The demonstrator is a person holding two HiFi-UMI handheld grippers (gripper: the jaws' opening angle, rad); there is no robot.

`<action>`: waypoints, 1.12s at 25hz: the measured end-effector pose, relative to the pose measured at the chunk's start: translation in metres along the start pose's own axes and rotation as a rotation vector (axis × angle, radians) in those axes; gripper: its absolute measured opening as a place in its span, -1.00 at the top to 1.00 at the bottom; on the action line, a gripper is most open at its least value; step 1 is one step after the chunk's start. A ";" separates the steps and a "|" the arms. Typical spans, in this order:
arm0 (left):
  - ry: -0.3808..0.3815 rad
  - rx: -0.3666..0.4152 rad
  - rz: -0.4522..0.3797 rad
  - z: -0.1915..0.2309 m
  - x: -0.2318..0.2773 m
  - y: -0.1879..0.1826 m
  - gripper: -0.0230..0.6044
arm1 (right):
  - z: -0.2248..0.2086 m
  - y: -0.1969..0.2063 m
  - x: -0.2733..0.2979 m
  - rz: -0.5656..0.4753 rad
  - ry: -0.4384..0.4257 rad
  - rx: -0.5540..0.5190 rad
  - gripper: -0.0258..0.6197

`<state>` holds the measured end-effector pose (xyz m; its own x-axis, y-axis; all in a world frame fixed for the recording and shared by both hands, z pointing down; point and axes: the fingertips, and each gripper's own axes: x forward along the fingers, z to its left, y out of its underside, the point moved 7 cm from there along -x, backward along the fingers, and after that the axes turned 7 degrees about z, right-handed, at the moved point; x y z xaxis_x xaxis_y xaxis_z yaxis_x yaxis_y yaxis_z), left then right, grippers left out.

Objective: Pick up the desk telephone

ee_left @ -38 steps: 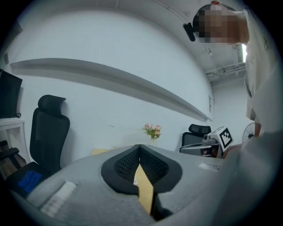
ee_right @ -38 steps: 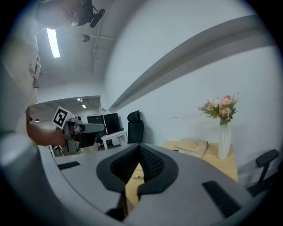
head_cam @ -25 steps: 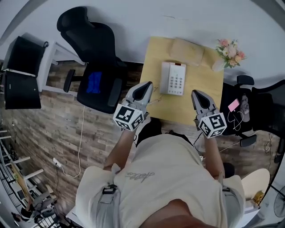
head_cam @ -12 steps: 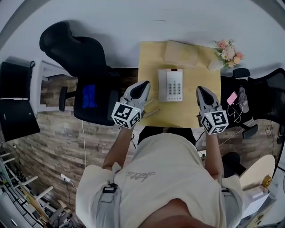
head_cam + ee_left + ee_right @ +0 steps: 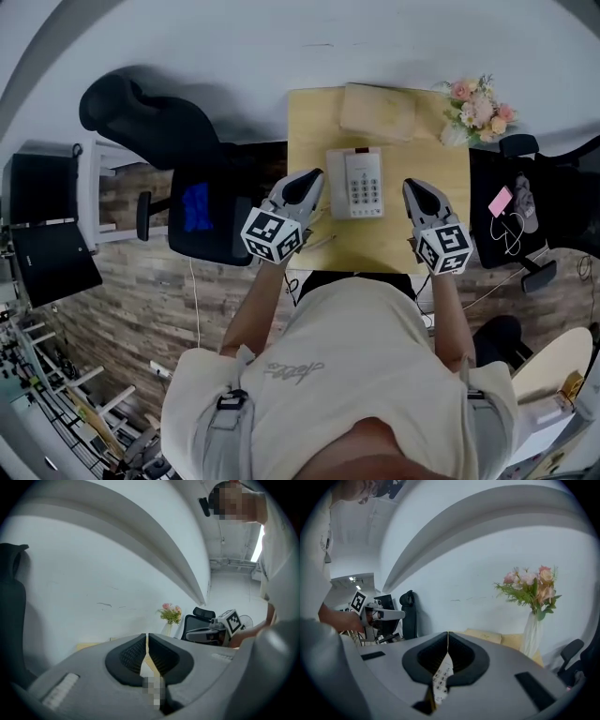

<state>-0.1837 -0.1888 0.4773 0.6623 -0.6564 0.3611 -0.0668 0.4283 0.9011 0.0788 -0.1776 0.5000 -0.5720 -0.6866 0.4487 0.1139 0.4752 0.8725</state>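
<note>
Surface: pale wood, its far edge against the white wall, so the near edge is the only side to work from; black office chair stands off the left edge, out of the way.

Tan cushion lies along the far edge, behind the work.

Desk telephone: white, flat at the centre of the surface; handset cradled on its left side, keypad on the right; not yet touched or lifted.

Left tool hovers by the handset side, just beside the phone; right tool hovers off the keypad side, a little further out; the pair flank the phone, probably lined up for a lift from both sides.

Left tool's jaws are pressed together with nothing between them; right tool's likewise, the keypad showing only past its pads, lower down, not gripped; both would have to spread before any hold.

Vase of pink flowers sits at the far right corner, clear of the reach.
</note>
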 end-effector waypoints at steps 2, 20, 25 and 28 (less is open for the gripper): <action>-0.011 -0.026 0.011 0.002 0.010 0.005 0.86 | -0.010 0.006 0.007 0.012 -0.022 0.024 0.92; 0.133 -0.582 0.149 0.075 0.065 0.120 0.03 | -0.063 0.084 0.102 0.301 -0.164 0.268 0.31; 0.191 -0.712 0.202 0.094 0.080 0.155 -0.07 | -0.069 0.105 0.128 0.371 -0.201 0.360 0.31; 0.214 -0.738 0.247 0.099 0.089 0.169 -0.12 | -0.075 0.118 0.144 0.414 -0.236 0.445 0.31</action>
<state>-0.2105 -0.2363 0.6854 0.8265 -0.3876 0.4082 0.2302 0.8945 0.3832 0.0706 -0.2616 0.6815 -0.7215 -0.2826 0.6321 0.0451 0.8918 0.4501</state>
